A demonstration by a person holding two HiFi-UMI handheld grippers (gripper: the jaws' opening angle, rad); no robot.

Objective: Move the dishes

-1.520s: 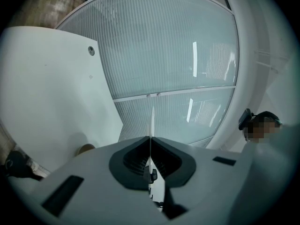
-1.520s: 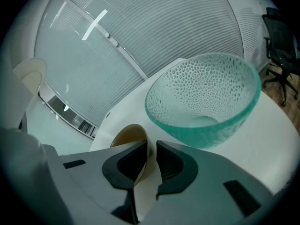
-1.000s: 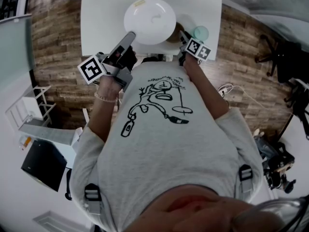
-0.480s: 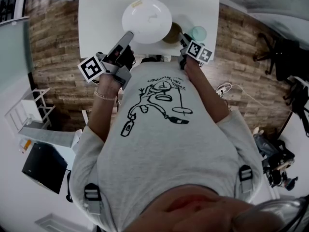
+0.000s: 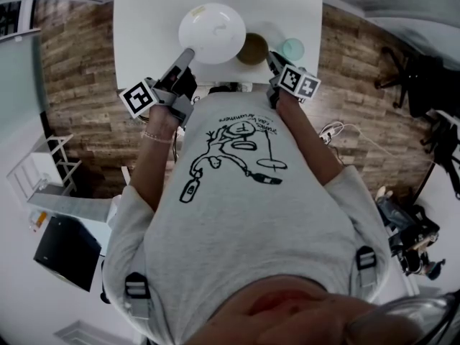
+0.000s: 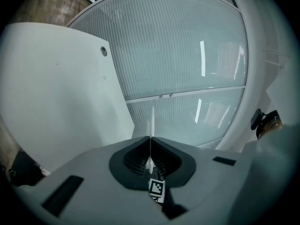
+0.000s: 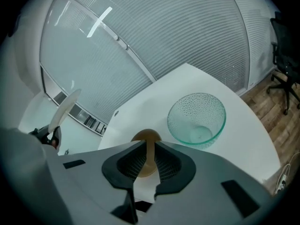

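The white table [image 5: 144, 20] begins just in front of the person's grey T-shirt [image 5: 244, 214], and both tools work at its near edge. The left gripper [image 5: 188, 54] has its jaws pressed fully together on the rim of the white plate [image 5: 212, 31]. In the left gripper view the plate [image 6: 151, 121] is seen edge-on, as a thin blade rising from between the closed jaws. In the right gripper view it [image 7: 63, 108] stands tilted at 9 o'clock.

The right gripper [image 5: 272, 57] is closed as well, nipping the near rim of a brown dish [image 5: 253, 49]. In the right gripper view this rim [image 7: 148, 142] runs up between the two dark pads. I cannot tell if the dish rests on the table or is just above it. The plate is at 9 o'clock from the dish and very near to it. A green glass bowl [image 7: 197, 118] stands on the table just beside the dish, at 3 o'clock in the head view [image 5: 292, 49].

Beyond the dishes the white top runs on toward 12 o'clock, with a small round hole [image 6: 103, 51] near its far edge. Behind that edge is a ribbed frosted glass wall [image 6: 187, 55]. A wooden floor [image 5: 79, 63] lies on both sides of the table. An office chair [image 5: 417, 77] stands on it at 3 o'clock, well apart, and a white rack [image 5: 36, 171] at 8 o'clock.
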